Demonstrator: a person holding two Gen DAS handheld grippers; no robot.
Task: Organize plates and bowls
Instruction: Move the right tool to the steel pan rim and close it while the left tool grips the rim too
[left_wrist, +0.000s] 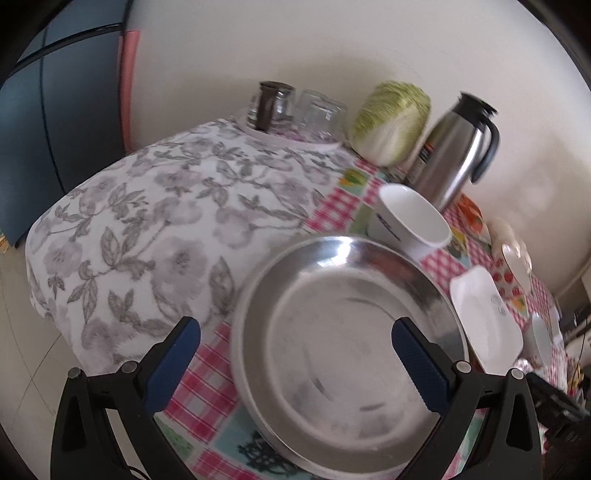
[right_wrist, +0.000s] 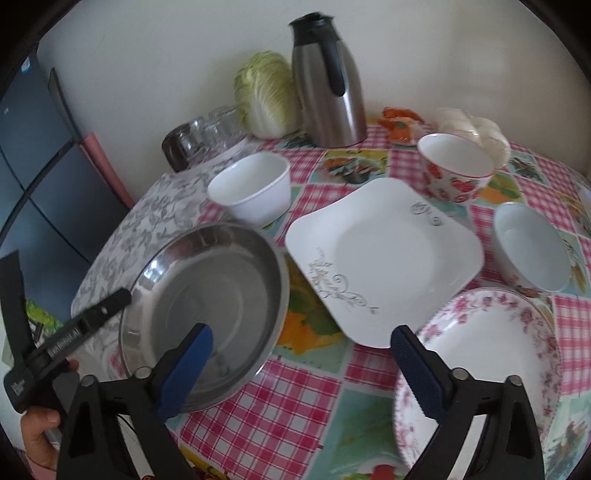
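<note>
A round steel plate (left_wrist: 347, 347) (right_wrist: 207, 306) lies on the table's left part. My left gripper (left_wrist: 295, 354) is open, its fingers either side of the plate's near half, not touching that I can see. My right gripper (right_wrist: 301, 354) is open and empty over the checked cloth, between the steel plate and a pink-flowered plate (right_wrist: 491, 354). A white square plate (right_wrist: 384, 258) (left_wrist: 484, 317) lies mid-table. A plain white bowl (right_wrist: 251, 188) (left_wrist: 410, 221), a strawberry-pattern bowl (right_wrist: 458, 170) and a pale bowl (right_wrist: 532, 251) stand around it.
A steel thermos jug (right_wrist: 328, 81) (left_wrist: 454, 147), a cabbage (right_wrist: 266, 92) (left_wrist: 391, 122) and upturned glasses (right_wrist: 207, 133) (left_wrist: 295, 110) stand along the back by the wall. A grey floral cloth (left_wrist: 166, 221) covers the table's left end. A dark cabinet (right_wrist: 33, 184) stands left.
</note>
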